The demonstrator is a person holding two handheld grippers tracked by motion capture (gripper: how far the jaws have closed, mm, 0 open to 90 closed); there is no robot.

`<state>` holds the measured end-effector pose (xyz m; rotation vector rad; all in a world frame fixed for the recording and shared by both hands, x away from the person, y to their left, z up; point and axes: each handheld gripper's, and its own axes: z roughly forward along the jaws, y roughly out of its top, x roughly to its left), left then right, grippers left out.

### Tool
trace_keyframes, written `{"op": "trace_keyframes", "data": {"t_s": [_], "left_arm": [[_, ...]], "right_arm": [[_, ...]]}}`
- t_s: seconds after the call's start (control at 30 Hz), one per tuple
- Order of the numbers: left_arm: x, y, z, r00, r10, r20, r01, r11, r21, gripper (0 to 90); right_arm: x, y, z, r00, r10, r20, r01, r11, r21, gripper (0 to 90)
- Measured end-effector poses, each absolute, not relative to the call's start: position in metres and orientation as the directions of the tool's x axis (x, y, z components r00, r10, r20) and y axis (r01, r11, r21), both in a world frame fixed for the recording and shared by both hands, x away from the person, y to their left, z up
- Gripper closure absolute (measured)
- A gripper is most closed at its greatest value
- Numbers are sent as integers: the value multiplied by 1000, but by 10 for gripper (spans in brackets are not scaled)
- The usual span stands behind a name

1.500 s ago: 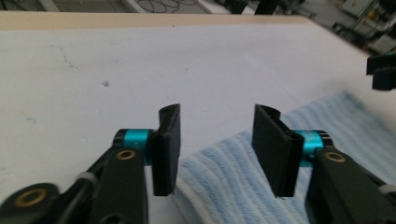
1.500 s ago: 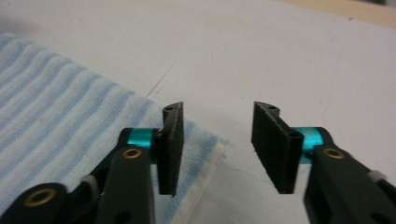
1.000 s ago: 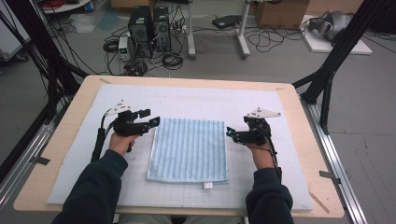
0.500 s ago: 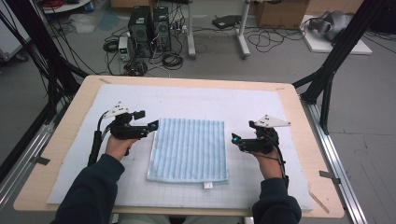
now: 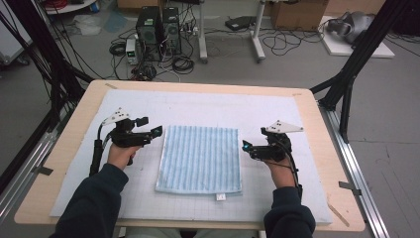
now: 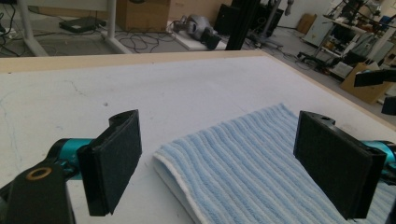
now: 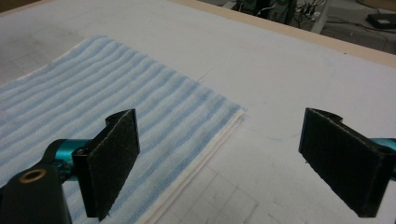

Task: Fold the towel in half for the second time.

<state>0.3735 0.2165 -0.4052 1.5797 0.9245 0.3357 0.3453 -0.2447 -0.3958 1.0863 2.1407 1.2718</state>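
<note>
While the folded towel [image 5: 200,158] lies flat on the mat [image 5: 208,106], each hand-held gripper, left [image 5: 154,131] and right [image 5: 246,147], gapes wide, empty.

Dark navy long sleeves [image 5: 94,198] cover both forearms. Each black tool, left tool [image 5: 157,131] and right tool [image 5: 246,147], carries a grey three-cornered plate [image 5: 282,127], a trailing black cable [image 5: 96,153], teal fittings, a brass-ringed screw hole and two flat, felt-faced black fingers [image 6: 116,161].

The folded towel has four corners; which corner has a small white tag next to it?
The near right corner of the folded towel, on the right gripper's side: the small white tag lies just below it. The other three corners show no tag.
</note>
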Motion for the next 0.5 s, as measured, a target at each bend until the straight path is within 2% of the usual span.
{"op": "trace_keyframes", "data": {"t_s": [0.27, 0.4, 0.5], "left_arm": [[386, 220, -409, 612, 741, -277, 394, 18, 919, 156], [397, 216, -404, 606, 760, -237, 387, -22, 922, 160], [404, 215, -408, 592, 766, -252, 405, -12, 914, 179]], "right_arm": [[360, -244, -399, -597, 801, 56, 457, 281, 844, 116], [370, -241, -401, -589, 805, 68, 485, 285, 827, 116], [376, -237, -401, -581, 810, 77, 502, 282, 818, 116]]}}
